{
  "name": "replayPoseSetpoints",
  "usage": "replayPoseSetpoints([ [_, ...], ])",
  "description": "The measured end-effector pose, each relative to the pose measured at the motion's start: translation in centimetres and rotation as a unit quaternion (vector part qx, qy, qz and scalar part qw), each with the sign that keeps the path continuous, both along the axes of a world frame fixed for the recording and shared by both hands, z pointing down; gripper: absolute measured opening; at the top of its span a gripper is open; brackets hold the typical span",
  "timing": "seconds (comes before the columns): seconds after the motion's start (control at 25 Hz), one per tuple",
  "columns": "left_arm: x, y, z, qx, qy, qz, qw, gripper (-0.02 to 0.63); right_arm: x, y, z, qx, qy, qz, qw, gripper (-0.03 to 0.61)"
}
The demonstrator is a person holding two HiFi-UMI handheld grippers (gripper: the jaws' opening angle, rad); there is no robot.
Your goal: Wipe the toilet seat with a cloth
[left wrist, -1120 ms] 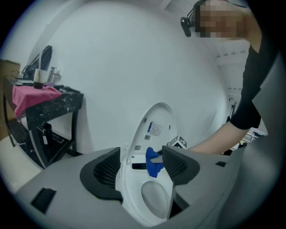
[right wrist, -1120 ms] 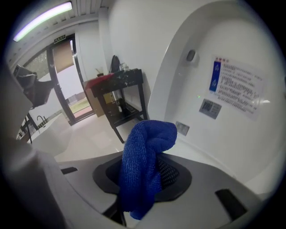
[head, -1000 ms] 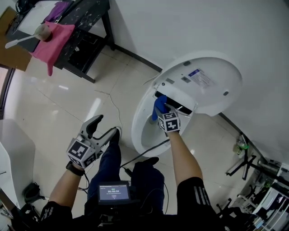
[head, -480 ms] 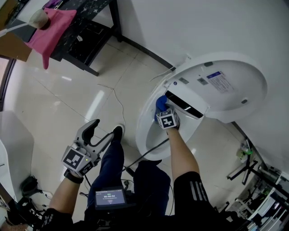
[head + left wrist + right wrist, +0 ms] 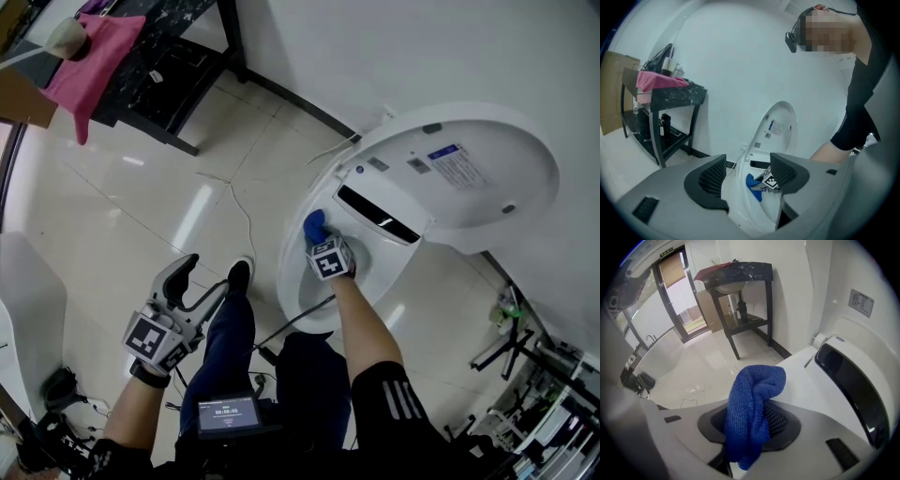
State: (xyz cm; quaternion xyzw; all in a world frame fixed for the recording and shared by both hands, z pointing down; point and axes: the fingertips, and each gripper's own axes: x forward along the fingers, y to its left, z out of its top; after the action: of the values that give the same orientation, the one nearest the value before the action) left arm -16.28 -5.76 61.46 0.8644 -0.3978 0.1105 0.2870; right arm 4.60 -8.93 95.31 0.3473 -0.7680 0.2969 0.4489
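Note:
The white toilet seat (image 5: 292,246) lies below its raised lid (image 5: 478,178), which leans on the wall. My right gripper (image 5: 317,236) is shut on a blue cloth (image 5: 313,224) and presses it on the seat's rear left part, near the dark hinge slot (image 5: 380,214). In the right gripper view the blue cloth (image 5: 752,411) bulges out of the jaws over the white seat (image 5: 806,380). My left gripper (image 5: 202,274) hangs open and empty at the lower left, above the floor beside the bowl. From the left gripper view the cloth (image 5: 753,183) shows between the open jaws.
A black stand (image 5: 159,75) with a pink cloth (image 5: 89,66) draped on it is at the far left by the wall. A thin cable (image 5: 234,220) trails over the tiled floor. Metal legs and clutter (image 5: 525,375) sit at the right. The person's legs (image 5: 272,366) are close to the bowl.
My right gripper has slid the blue cloth leftward and down, off the hinge slot and along the seat's left rim. The left gripper has sunk a little lower and stays open.

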Motion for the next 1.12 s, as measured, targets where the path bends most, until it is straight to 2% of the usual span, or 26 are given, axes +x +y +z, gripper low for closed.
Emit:
replayPoseSetpoints([
  [0.2,0.6,-0.3,-0.3,0.004,0.002,0.006,1.0000,0.285,-2.8,3.4,0.0,-0.011,-0.032,0.003,0.999,0.147],
  [0.44,0.0,-0.2,-0.2,0.009,-0.016,0.007,0.9998,0.285,-6.7,8.0,-0.3,-0.053,-0.077,-0.057,0.994,0.147],
  [0.52,-0.6,-0.4,-0.3,0.012,-0.023,0.004,0.9997,0.285,-6.6,7.5,-1.2,-0.045,-0.095,-0.045,0.993,0.147],
  [0.6,-1.1,-0.8,-0.6,0.015,-0.021,-0.002,0.9997,0.285,-4.9,5.1,-2.2,-0.013,-0.100,-0.001,0.995,0.149],
  [0.68,-1.5,-1.1,-0.9,0.020,-0.021,-0.004,0.9996,0.285,-2.1,1.7,-2.9,0.020,-0.074,0.043,0.996,0.149],
  [0.8,-1.6,-1.4,-1.3,0.027,-0.018,-0.005,0.9995,0.285,2.2,-3.0,-3.1,0.041,-0.006,0.081,0.996,0.149],
  [0.92,-1.6,-1.1,-1.1,0.027,-0.013,-0.004,0.9995,0.285,4.5,-6.0,-2.2,0.042,0.046,0.082,0.995,0.149],
  [1.12,-2.6,-0.3,-0.1,0.012,-0.014,-0.008,0.9998,0.285,4.4,-6.9,0.3,0.032,0.102,0.056,0.993,0.149],
])
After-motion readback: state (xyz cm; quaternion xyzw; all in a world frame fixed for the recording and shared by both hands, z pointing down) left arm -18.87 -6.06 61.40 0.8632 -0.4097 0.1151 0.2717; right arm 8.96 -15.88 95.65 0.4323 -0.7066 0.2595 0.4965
